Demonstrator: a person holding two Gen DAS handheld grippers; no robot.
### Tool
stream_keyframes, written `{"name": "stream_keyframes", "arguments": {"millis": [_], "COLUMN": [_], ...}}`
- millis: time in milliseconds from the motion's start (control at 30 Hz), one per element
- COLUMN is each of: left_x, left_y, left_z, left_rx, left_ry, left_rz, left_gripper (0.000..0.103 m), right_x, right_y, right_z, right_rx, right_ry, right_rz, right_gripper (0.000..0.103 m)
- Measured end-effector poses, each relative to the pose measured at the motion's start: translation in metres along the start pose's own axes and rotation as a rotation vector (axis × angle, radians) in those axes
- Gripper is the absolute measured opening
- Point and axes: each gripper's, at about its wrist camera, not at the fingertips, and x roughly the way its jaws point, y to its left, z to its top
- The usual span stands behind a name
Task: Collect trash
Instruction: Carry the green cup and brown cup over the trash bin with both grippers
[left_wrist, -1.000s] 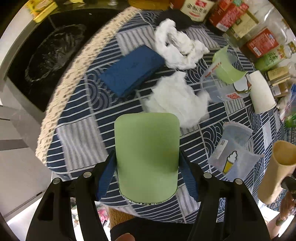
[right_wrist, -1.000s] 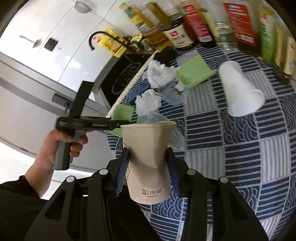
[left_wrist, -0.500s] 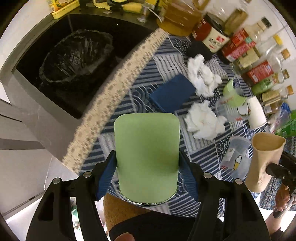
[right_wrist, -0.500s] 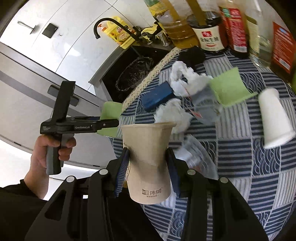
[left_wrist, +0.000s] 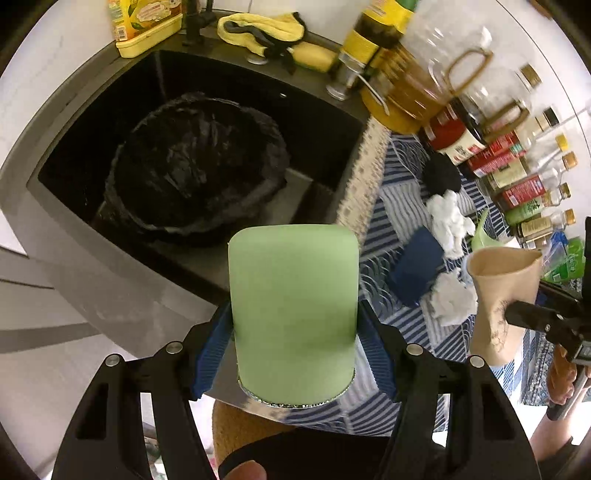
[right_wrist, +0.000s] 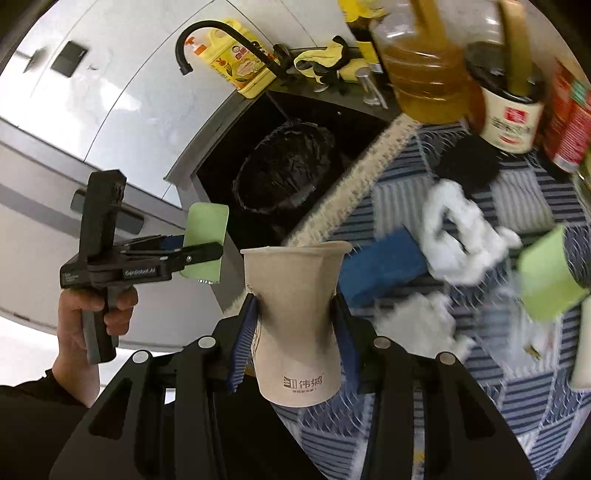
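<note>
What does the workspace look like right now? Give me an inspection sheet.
Surface: blue patterned tablecloth beside a black sink.
Job's things: green packet in the left gripper; tan paper cup in the right gripper; bin with black liner sits in the sink.
Clutter: crumpled tissues, blue sponge, another green packet, white cup lie on the cloth.
Grippers: both jaws closed on their loads, held in the air.
Cables: nothing seen.
Surroundings: oil jugs, sauce bottles, black faucet, yellow cloth.
</note>
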Motion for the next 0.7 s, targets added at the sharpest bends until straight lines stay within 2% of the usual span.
{"name": "stream_keyframes", "arguments": {"millis": [367, 700], "left_x": [0.001, 0.013], "left_y": [0.081, 0.129], "left_z": [0.053, 0.097], "left_rx": [0.083, 0.12], "left_ry": [0.042, 0.053], "left_rz": [-0.036, -0.066], "left_gripper": [0.065, 0.065], "right_x": [0.074, 0.124], "right_y": [0.049, 0.071], "right_z": [0.082, 0.161], "right_rx": [0.097, 0.162], "right_ry": [-0.023, -0.03], "right_rz": [0.001, -0.002], "right_gripper": [0.042, 0.042]}}
